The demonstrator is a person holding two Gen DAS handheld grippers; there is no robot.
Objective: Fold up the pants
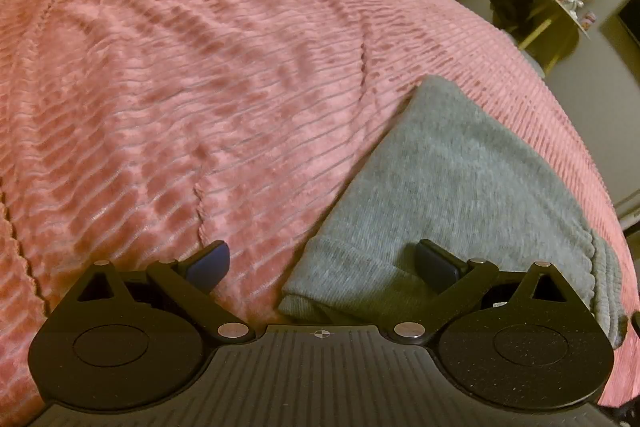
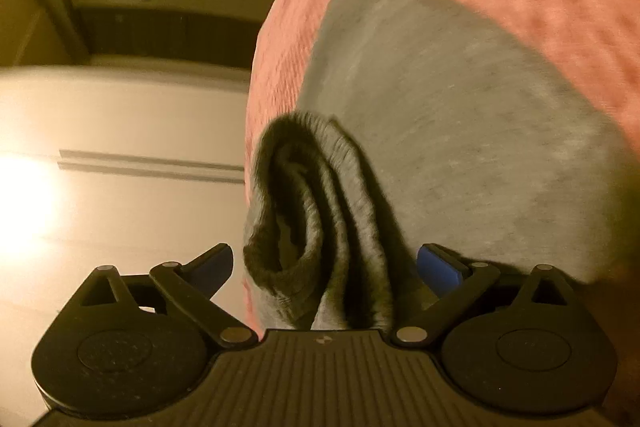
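Working across a bed, we see a pink ribbed blanket (image 1: 180,87) lying bare and open over the whole left side of the left wrist view, free room up to its far edge by the wall. Our left tongs (image 1: 322,263) stand spread, one fingertip over the blanket, the other over the folded grey pants (image 1: 460,179), whose near corner lies between them, unpinched. The pants sit close to the bed's right edge. Our right tongs (image 2: 324,263) are spread wide too, the rolled ribbed cuff (image 2: 304,211) lying loose between them at the blanket's edge, the pale floor (image 2: 120,207) open beyond.
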